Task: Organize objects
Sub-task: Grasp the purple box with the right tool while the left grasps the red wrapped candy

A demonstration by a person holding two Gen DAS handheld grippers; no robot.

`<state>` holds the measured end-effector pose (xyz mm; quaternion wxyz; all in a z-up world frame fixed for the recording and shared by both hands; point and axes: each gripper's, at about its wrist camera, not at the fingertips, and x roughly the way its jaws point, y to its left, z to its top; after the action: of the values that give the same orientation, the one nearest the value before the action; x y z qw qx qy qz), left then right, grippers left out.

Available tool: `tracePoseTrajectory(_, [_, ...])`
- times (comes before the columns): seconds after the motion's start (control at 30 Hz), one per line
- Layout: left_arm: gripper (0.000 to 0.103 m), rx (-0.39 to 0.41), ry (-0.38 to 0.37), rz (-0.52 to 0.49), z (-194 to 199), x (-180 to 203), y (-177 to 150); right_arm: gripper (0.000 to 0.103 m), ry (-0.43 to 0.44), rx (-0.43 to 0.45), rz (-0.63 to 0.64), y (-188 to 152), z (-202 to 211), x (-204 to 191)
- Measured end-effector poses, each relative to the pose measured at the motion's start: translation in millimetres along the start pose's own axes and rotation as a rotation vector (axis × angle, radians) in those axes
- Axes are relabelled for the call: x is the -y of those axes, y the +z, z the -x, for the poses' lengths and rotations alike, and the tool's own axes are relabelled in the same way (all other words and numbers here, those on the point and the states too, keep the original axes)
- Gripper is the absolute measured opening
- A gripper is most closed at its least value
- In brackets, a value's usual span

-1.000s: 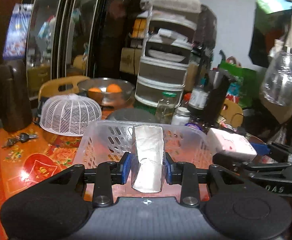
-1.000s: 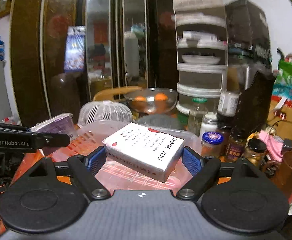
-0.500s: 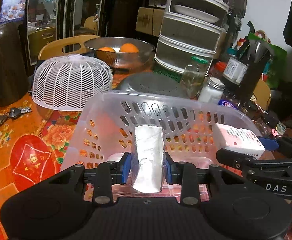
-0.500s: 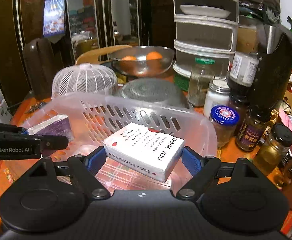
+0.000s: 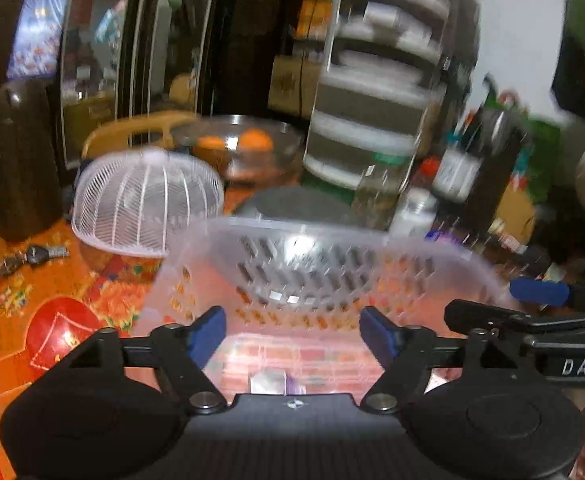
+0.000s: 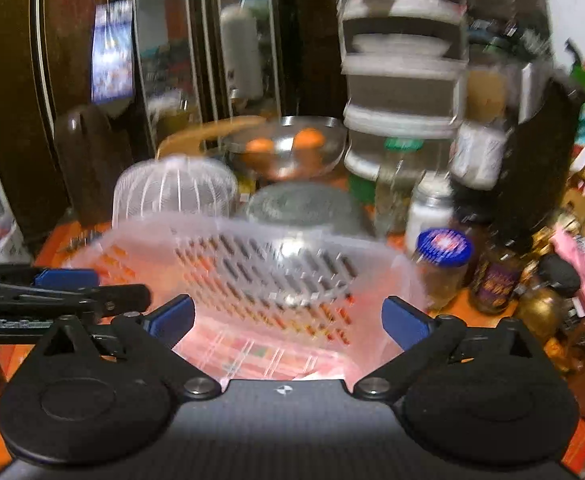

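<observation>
A clear plastic basket [image 5: 316, 236] with slotted walls sits on the red patterned table, straight ahead in both views [image 6: 252, 232]. My left gripper [image 5: 292, 332] hangs over its near edge, jaws opening, nothing between them. The silvery packet [image 5: 268, 382] lies on the basket floor just below it, mostly hidden by the gripper body. My right gripper [image 6: 288, 318] is also over the basket, jaws opening wide and empty. Only a white sliver of the box [image 6: 312, 376] shows at the basket's near edge. Each gripper's arm shows at the side of the other's view.
A white mesh dome cover [image 5: 144, 204] stands left of the basket, with keys [image 5: 32, 256] further left. Behind are a grey lid [image 6: 300, 204], a steel bowl of oranges [image 6: 288, 148], and a stacked container tower [image 6: 400, 72]. Jars [image 6: 444, 260] crowd the right side.
Both grippers let go: the silvery packet dropped from the left one and the white box from the right one into the basket. Both views tilted upward and are blurred.
</observation>
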<state>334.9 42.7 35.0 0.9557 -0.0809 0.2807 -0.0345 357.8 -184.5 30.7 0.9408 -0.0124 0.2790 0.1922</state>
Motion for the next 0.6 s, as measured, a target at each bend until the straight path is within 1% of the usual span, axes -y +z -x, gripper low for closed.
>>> tracePoseTrajectory(0.03, [0.088, 0.039, -0.014, 0.001, 14, 0, -3, 0.103, 0.006, 0.027, -0.014, -2, 11, 1])
tracePoseTrajectory(0.07, [0.097, 0.08, -0.023, -0.002, 28, 0, -8, 0.103, 0.019, 0.057, -0.028, -5, 24, 3])
tracePoseTrajectory(0.1, [0.102, 0.116, -0.023, -0.006, 42, -1, -14, 0.103, 0.034, 0.085, -0.033, -10, 36, 5])
tracePoseTrajectory(0.17, [0.103, 0.176, -0.014, -0.009, 67, -5, -32, 0.103, 0.042, 0.137, -0.034, -25, 63, 5])
tracePoseTrajectory(0.2, [0.103, 0.181, -0.013, -0.011, 74, -7, -44, 0.103, 0.034, 0.16, -0.041, -34, 74, 5])
tracePoseTrajectory(0.3, [0.103, 0.095, -0.035, -0.003, 85, -17, -84, 0.103, 0.025, 0.214, -0.057, -74, 103, 5])
tracePoseTrajectory(0.33, [0.103, 0.081, -0.043, 0.009, 88, -20, -99, 0.103, 0.02, 0.223, -0.073, -91, 110, 4])
tracePoseTrajectory(0.37, [0.103, 0.075, -0.057, 0.023, 94, -23, -115, 0.103, 0.024, 0.217, -0.091, -108, 115, 2])
tracePoseTrajectory(0.43, [0.1, 0.058, -0.065, 0.031, 101, -26, -141, 0.103, 0.073, 0.188, -0.106, -139, 118, -6])
tracePoseTrajectory(0.53, [0.098, 0.056, -0.027, 0.057, 109, -35, -168, 0.103, 0.158, 0.115, -0.092, -177, 115, -29])
tracePoseTrajectory(0.57, [0.098, 0.059, -0.014, 0.074, 112, -38, -174, 0.103, 0.17, 0.098, -0.081, -186, 113, -38])
tracePoseTrajectory(0.6, [0.098, 0.062, -0.012, 0.089, 115, -41, -180, 0.102, 0.17, 0.102, -0.073, -193, 113, -46])
